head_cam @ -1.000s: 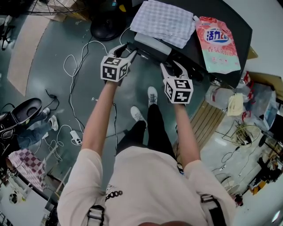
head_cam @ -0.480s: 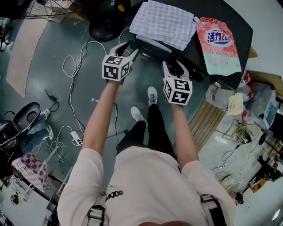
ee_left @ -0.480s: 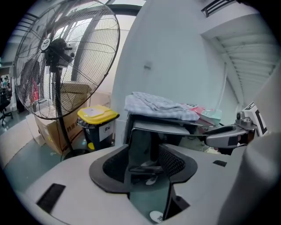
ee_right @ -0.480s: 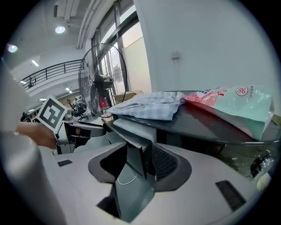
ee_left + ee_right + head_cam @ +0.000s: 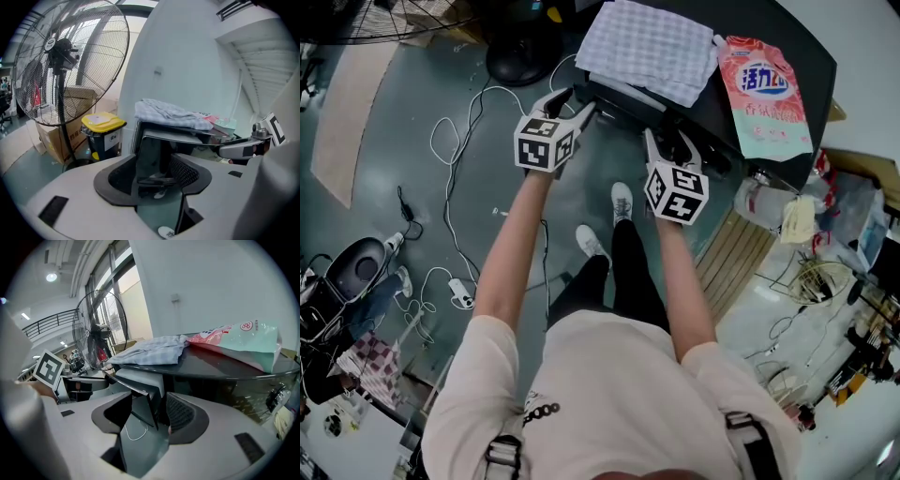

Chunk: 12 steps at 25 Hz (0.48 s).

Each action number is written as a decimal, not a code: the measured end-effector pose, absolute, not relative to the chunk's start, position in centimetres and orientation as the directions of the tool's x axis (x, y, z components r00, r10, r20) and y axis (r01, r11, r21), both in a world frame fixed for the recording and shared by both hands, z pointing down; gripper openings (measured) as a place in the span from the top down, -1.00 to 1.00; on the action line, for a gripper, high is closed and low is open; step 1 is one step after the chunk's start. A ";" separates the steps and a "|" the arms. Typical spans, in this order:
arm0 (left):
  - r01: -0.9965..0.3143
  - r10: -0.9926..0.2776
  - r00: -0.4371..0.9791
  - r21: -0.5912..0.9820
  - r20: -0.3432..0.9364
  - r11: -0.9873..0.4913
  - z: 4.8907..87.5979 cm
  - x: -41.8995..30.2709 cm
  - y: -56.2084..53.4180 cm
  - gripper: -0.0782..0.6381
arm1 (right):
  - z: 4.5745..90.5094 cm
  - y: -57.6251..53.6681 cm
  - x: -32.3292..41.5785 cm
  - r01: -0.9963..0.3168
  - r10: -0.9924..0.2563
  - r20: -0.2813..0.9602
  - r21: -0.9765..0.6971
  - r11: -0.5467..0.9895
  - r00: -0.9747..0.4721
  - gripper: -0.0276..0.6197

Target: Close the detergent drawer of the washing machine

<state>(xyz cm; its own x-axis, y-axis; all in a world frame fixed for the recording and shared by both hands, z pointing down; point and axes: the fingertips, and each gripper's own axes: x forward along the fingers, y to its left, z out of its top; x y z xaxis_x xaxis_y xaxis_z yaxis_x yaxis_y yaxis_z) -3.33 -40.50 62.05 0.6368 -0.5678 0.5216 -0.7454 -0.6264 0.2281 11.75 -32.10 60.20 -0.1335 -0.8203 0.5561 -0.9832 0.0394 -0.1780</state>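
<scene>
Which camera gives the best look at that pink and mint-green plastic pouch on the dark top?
The head view: the pink and mint-green plastic pouch lies whole, printed face up. The right gripper view shows it from the side, foreshortened; the left gripper view catches only a sliver beyond the checked cloth.

Arms extended, left claw [image 5: 577, 101], right claw [image 5: 667, 141] opening, drawer [image 5: 626, 97] between jaws

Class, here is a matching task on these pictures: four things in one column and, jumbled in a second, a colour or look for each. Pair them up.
Things:
1 cloth
2 detergent pouch
3 bin
4 fan

Descriptions:
A yellow lid
B pink and pale green
C round wire cage on a pole
D pale checks

Pairs: 1-D; 2-B; 3-A; 4-C
</scene>
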 end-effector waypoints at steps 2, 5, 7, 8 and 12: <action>-0.745 -0.568 0.637 0.228 0.522 -0.627 62.0 -3.3 -40.6 0.11 | 60.1 -32.2 11.8 -0.983 -0.825 0.552 -0.179 0.024 -0.121 0.26; -0.752 -0.577 0.631 0.227 0.518 -0.619 61.9 -3.0 -41.1 0.11 | 60.1 -32.6 12.2 -0.982 -0.830 0.548 -0.190 -0.007 -0.101 0.26; -0.765 -0.591 0.618 0.224 0.518 -0.604 61.9 -2.5 -41.8 0.12 | 60.3 -33.1 12.7 -0.979 -0.825 0.557 -0.203 -0.027 -0.093 0.26; -0.771 -0.597 0.612 0.222 0.519 -0.597 61.9 -2.4 -42.0 0.13 | 60.3 -33.4 13.0 -0.977 -0.821 0.564 -0.210 -0.034 -0.093 0.26; -0.779 -0.606 0.604 0.223 0.517 -0.586 61.9 -2.1 -42.9 0.13 | 60.5 -34.0 13.5 -0.964 -0.809 0.582 -0.253 -0.083 -0.083 0.25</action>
